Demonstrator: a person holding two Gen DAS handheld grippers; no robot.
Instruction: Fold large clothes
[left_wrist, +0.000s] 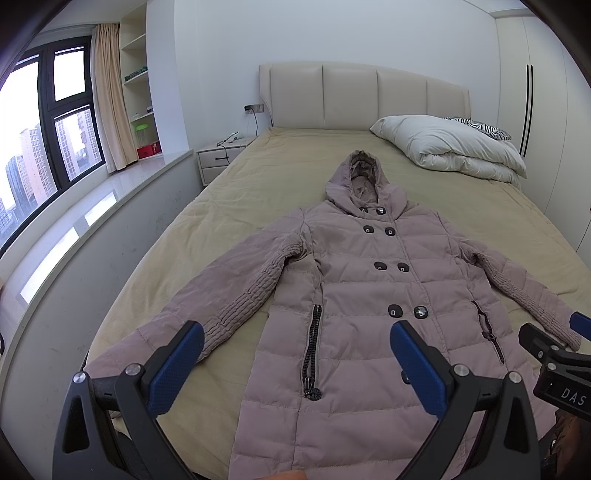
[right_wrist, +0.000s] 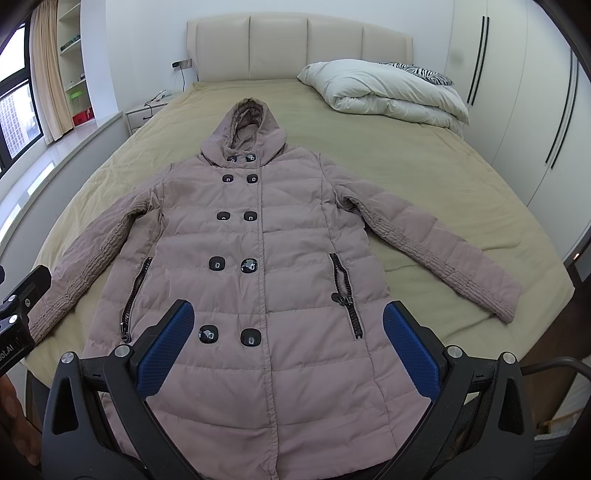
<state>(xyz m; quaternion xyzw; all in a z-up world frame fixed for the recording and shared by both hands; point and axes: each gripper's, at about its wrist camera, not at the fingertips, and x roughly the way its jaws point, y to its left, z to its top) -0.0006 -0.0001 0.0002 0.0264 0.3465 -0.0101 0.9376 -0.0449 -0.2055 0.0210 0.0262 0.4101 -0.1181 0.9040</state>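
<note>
A long dusty-pink hooded puffer coat (left_wrist: 369, 295) (right_wrist: 258, 240) lies flat and face up on the bed, buttoned, hood toward the headboard, both sleeves spread out to the sides. My left gripper (left_wrist: 295, 332) hovers open above the coat's lower left part, near the zipped pocket (left_wrist: 312, 350). Over the hem area my right gripper (right_wrist: 288, 314) is also open, nothing between its blue pads (right_wrist: 166, 347). The right gripper's body (left_wrist: 554, 358) shows at the right edge of the left wrist view, and the left one's body (right_wrist: 18, 314) at the left edge of the right wrist view.
The bed (left_wrist: 229, 206) has a tan sheet and a cream padded headboard (left_wrist: 362, 96). A folded white duvet (left_wrist: 450, 147) with a zebra pillow lies at the far right. A nightstand (left_wrist: 221, 158), window ledge (left_wrist: 92, 221) and shelves stand left; wardrobe doors (right_wrist: 517, 92) stand right.
</note>
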